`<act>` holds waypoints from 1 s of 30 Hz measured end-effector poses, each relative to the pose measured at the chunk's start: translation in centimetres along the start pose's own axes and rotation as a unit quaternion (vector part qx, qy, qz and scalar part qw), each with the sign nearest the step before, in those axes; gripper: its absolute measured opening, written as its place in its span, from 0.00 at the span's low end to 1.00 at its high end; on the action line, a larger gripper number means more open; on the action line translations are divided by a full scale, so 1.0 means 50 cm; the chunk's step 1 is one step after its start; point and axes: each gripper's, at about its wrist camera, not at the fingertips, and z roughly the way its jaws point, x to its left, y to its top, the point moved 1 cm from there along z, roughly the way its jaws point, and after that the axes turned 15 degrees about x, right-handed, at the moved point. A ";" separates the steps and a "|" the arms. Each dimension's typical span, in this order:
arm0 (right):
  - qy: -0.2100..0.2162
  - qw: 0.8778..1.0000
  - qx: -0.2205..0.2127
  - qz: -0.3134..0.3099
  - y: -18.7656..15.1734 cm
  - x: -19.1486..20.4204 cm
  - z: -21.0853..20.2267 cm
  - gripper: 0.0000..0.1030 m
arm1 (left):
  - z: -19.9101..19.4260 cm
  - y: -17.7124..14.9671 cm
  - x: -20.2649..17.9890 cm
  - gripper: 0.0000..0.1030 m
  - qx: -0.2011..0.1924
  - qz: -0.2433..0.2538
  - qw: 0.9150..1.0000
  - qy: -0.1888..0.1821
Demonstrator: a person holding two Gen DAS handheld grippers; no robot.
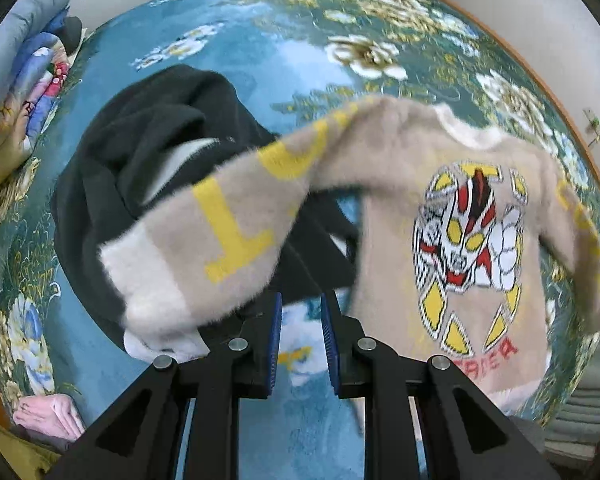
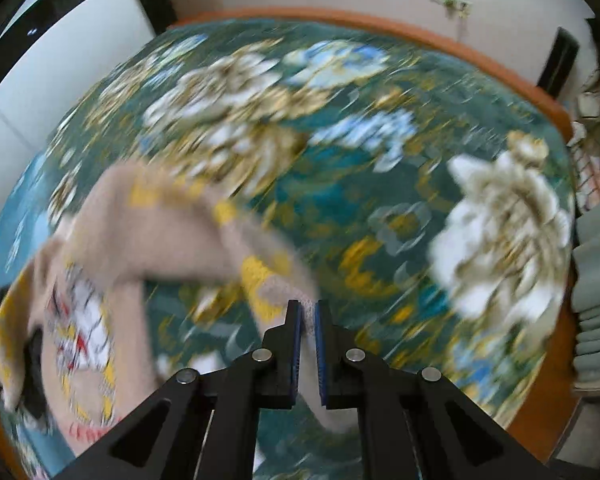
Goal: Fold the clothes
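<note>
A fuzzy beige sweater (image 1: 452,184) with yellow letters on the sleeves and a red, white and yellow cartoon figure on the chest hangs spread above the floral bedspread (image 1: 260,40). My left gripper (image 1: 300,304) is open and empty, just below the sweater's near sleeve (image 1: 204,248). My right gripper (image 2: 307,312) is shut on the cuff of the other sleeve (image 2: 260,276); that view is motion-blurred. The sweater's body shows at the left of the right wrist view (image 2: 100,280).
A dark green-black garment (image 1: 148,152) lies bunched on the bed under the near sleeve. Folded quilts (image 1: 24,92) are piled at the bed's left edge. A pink cloth (image 1: 48,412) lies at lower left. The bed's wooden frame (image 2: 380,24) runs along the wall.
</note>
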 end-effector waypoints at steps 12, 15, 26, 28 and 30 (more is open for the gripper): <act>-0.050 0.998 0.013 0.033 0.139 -0.033 0.050 0.38 | 0.056 -0.032 -0.050 0.42 0.057 0.010 0.997 -0.043; -0.041 0.998 -0.046 0.014 0.100 -0.013 -0.011 0.53 | 0.079 -0.037 -0.049 0.49 0.065 -0.005 0.995 -0.076; 0.247 0.942 0.186 -0.134 -0.197 0.206 0.180 0.61 | 0.207 -0.041 -0.027 0.53 0.090 -0.065 0.982 -0.156; 0.276 0.932 0.204 -0.116 -0.209 0.221 0.207 0.61 | 0.218 -0.042 -0.038 0.53 0.093 -0.058 0.980 -0.168; 0.296 0.928 0.212 -0.085 -0.209 0.222 0.222 0.59 | 0.224 -0.046 -0.047 0.52 0.096 -0.060 0.977 -0.179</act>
